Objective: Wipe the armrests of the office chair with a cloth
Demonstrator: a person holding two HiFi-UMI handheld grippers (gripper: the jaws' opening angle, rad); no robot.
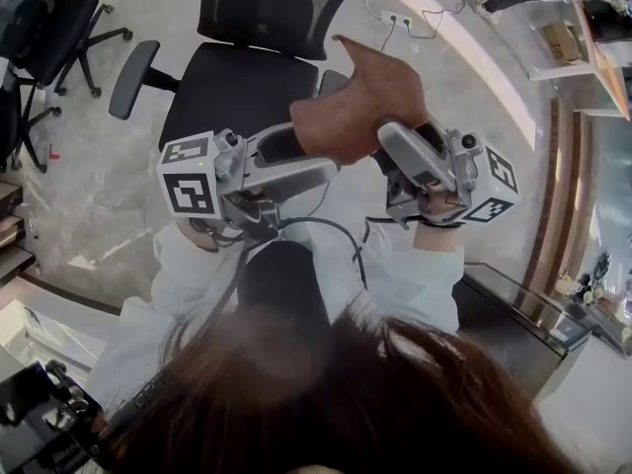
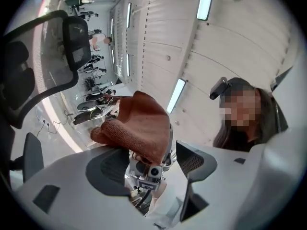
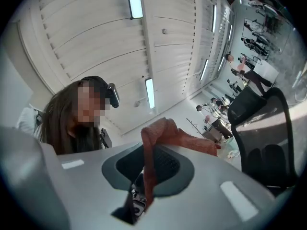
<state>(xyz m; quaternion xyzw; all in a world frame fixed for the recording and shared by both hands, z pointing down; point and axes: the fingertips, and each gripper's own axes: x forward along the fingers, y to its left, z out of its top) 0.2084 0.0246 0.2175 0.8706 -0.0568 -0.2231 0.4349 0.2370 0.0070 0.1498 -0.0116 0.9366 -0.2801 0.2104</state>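
I stand before a black office chair (image 1: 237,82); its left armrest (image 1: 131,79) juts out, and the right armrest (image 1: 334,82) is half hidden. In front of my chest a rust-brown knitted cloth (image 1: 360,107) is held up. My right gripper (image 1: 393,134) is shut on it. In the right gripper view a strip of the cloth (image 3: 177,138) runs down between the jaws of the right gripper (image 3: 148,172). My left gripper (image 1: 314,154) is open just left of the cloth, jaws wide. The left gripper (image 2: 153,163) has nothing between its pads; the cloth (image 2: 139,123) hangs beyond them.
More black chairs (image 1: 49,28) stand at the far left on the grey floor. A power strip (image 1: 395,18) with cables lies behind the chair. A wooden desk edge (image 1: 592,77) and a dark cabinet (image 1: 523,309) are at the right. People stand far off (image 3: 249,75).
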